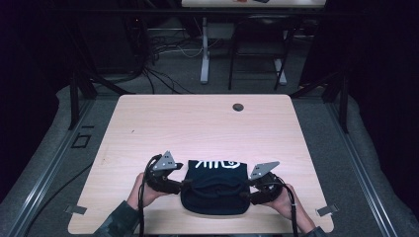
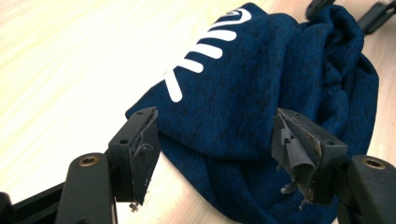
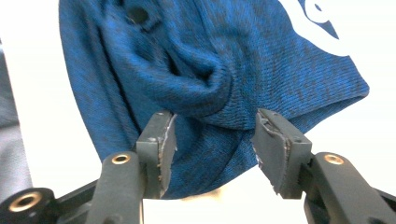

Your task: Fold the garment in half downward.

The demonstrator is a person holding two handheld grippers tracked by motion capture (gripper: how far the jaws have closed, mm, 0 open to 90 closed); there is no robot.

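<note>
A dark blue knitted garment with a white print lies folded and bunched near the front edge of the light wooden table. My left gripper is at the garment's left side. In the left gripper view the gripper is open, and the blue cloth lies beyond and between the pads without being pinched. My right gripper is at the garment's right side. In the right gripper view it is open too, with a rumpled fold of the cloth bulging toward the gap.
A small dark round hole sits near the table's far edge. Metal clips mark the front corners. Beyond the table stand the legs of another desk and cables on a grey floor. Bare wood stretches behind the garment.
</note>
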